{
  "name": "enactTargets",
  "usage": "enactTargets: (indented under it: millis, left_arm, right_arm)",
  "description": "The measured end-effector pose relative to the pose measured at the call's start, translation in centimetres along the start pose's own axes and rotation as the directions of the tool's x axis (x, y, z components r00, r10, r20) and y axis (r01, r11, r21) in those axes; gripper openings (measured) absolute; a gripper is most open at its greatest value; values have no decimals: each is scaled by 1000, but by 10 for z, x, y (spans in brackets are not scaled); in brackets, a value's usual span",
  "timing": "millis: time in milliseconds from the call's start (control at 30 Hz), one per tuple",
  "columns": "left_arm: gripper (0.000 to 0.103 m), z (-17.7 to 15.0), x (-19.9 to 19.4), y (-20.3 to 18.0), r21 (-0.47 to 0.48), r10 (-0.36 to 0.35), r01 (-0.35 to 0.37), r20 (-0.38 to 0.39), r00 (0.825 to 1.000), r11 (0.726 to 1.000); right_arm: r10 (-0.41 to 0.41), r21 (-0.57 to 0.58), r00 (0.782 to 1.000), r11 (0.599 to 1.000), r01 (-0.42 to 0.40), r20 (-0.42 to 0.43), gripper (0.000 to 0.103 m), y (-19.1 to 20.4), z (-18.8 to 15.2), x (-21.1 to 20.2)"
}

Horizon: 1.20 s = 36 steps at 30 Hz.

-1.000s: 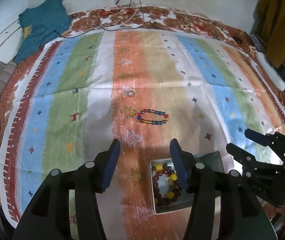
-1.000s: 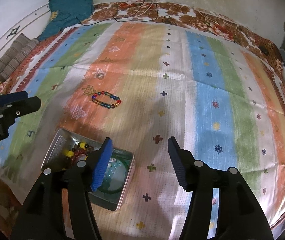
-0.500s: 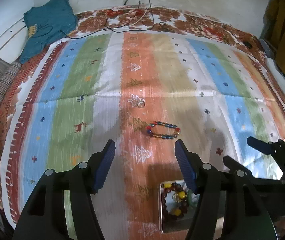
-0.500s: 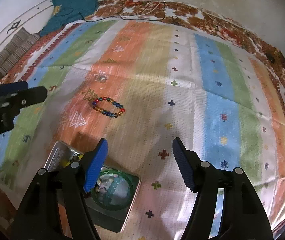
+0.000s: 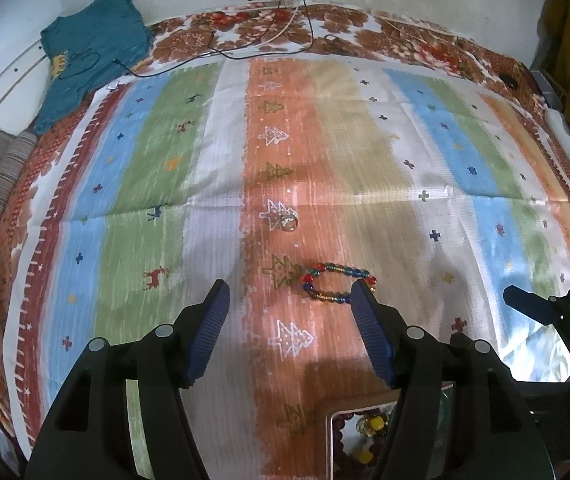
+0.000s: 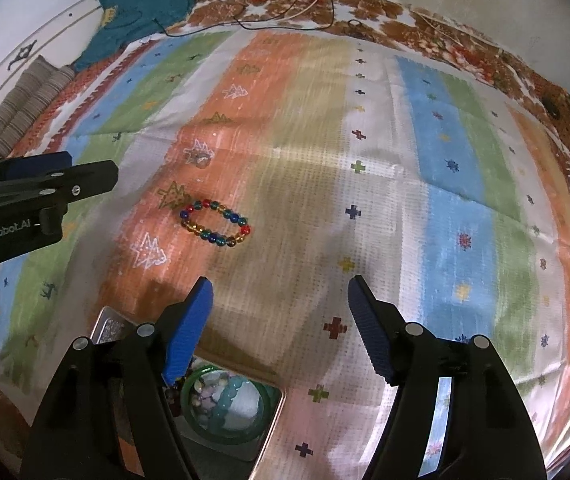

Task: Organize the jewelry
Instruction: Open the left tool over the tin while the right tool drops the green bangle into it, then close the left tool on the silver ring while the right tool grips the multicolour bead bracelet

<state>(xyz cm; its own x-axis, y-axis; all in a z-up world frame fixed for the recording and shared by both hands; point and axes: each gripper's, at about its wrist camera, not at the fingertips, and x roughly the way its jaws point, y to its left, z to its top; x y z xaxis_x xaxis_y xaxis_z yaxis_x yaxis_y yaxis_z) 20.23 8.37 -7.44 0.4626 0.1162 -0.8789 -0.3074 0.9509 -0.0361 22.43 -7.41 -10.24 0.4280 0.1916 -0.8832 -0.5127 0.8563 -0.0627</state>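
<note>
Your two views are moderately lit, dimmer toward the black fisheye corners. The striped woven cloth (image 5: 325,168) smears with motion blur, and its straight stripes bow outward at the edges. Soft grey shadows fall on the cloth ahead of the fingers. Glare whitens the cloth at the lower right of the left view, and the shiny square metal tin (image 6: 273,420) catches reflections.

Multicoloured bead bracelet (image 6: 215,223) lies flat on orange stripe; small ring (image 5: 288,223) beyond it, apart
</note>
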Motion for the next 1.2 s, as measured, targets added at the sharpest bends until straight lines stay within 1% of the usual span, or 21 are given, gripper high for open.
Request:
enactTargets:
  millis: [100,300,467,667,833,1000,1200]
  left_arm:
    - [63,4,4,1,-2,0,0,-3,1000,1000]
    - [63,10,9,1,-2,1,-1,-1,1000,1000]
    - [63,16,19,2,-3,8,-8,-14,1000,1000]
    - [63,24,35,1,13,22,-21,-29,999,1000]
    - [63,29,49,0,30,30,-29,-45,999,999]
    - [63,34,66,5,31,45,-43,-71,996,999]
    - [63,42,85,9,28,40,-38,-94,995,999]
  right_arm:
    - [0,1,1000,1000,0,-5,72,-1,3,5]
    - [2,-2,1000,1000,-3,-25,72,-1,10,17]
    - [14,-21,999,1000,-15,-29,72,2,15,24]
    - [28,-41,999,999,-30,-37,72,6,23,33]
    - [21,-70,998,997,-25,-52,72,11,29,43]
    - [29,-82,996,996,-36,-81,72,12,34,55]
    - [42,-81,994,995,-50,-102,72,12,41,66]
